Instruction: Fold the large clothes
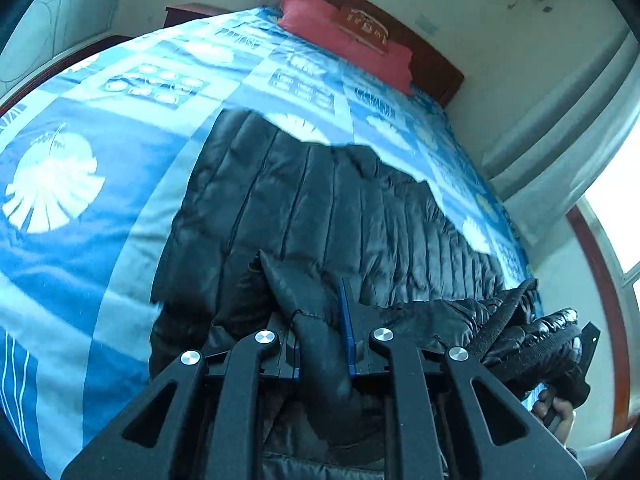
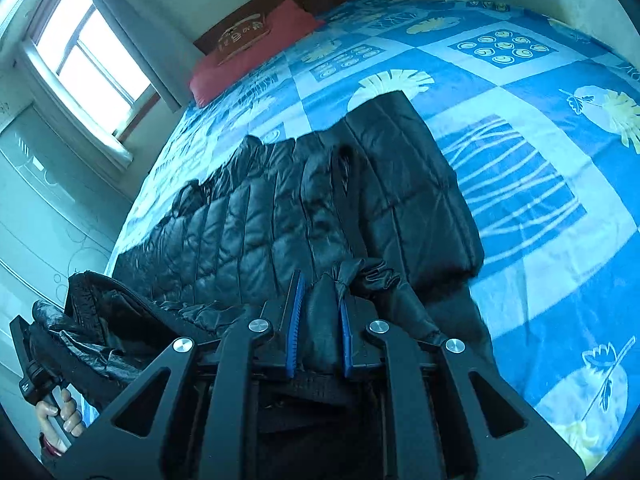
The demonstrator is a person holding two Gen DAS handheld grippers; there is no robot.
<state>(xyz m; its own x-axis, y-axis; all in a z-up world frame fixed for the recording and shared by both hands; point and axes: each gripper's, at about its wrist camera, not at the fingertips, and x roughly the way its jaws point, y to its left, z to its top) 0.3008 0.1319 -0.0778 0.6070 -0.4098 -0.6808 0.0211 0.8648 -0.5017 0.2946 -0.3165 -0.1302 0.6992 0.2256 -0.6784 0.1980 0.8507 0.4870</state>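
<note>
The black quilted jacket (image 1: 328,208) lies flat on the bed (image 1: 80,208), its long axis running from the near edge, where both grippers hold it, away toward the red pillow (image 1: 344,36) at the headboard. The left gripper (image 1: 324,332) is pinched on a bunched fold of the jacket's near end; dark fabric fills the gap between its blue pads (image 1: 347,328) and spills back toward the camera. The right gripper (image 2: 320,320) is likewise clamped on a fold of the same near end, cloth wedged between its two blue pads (image 2: 294,320). Both pinch points sit at the end of the jacket farthest from the pillow, the left one on the side away from the window, the right one on the window (image 2: 84,48) side, so the two arms are about equally near the garment and neither has an advantage. A loose part of the jacket, with what looks like a ribbed cuff or collar, drapes beside the right gripper on the window side, off the flat body. Everything still to be covered lies ahead of both grippers, toward the pillow. The coming move, as I judge it, is to carry the held end forward along that axis and lay it over the far part; the two grippers would need to travel together to keep the fold square.
</note>
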